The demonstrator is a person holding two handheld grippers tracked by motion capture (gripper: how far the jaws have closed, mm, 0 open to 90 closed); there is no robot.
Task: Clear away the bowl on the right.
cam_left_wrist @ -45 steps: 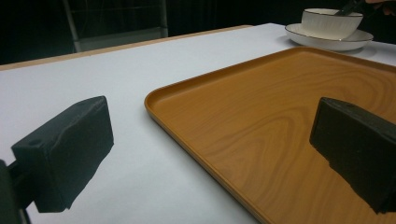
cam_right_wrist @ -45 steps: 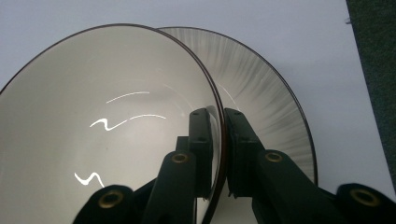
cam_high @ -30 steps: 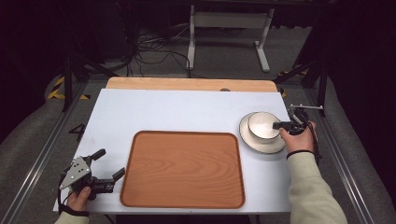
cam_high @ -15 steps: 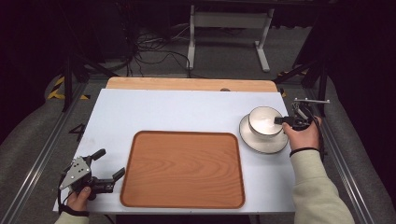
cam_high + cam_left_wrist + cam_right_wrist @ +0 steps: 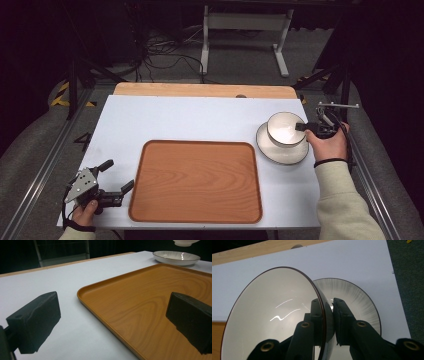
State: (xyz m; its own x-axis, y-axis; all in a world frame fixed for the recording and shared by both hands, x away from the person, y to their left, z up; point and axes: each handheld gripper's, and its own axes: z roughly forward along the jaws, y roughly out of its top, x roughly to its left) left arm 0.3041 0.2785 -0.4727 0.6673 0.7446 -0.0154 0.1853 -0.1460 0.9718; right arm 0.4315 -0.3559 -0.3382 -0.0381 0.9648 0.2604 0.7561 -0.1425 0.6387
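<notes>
A white-topped bench [image 5: 200, 120] with a bare wooden strip along its far edge stands in a dark room; cables and a white frame stand lie on the grey floor behind it. A wooden tray [image 5: 196, 181] sits at the near middle, its front edge close to the bench's near rim. To its right a white plate [image 5: 280, 150] lies near the right edge, with open white surface across the far and left parts of the bench. The right tool [image 5: 302, 127], held from the right side by a hand in a cream sleeve, is clamped on the rim of a white bowl [image 5: 283, 129], one jaw inside and one outside, holding it tilted just above the plate. The left tool [image 5: 119, 179] rests low at the near left corner beside the tray, jaws spread wide with nothing between them, pointing across the tray's edge
</notes>
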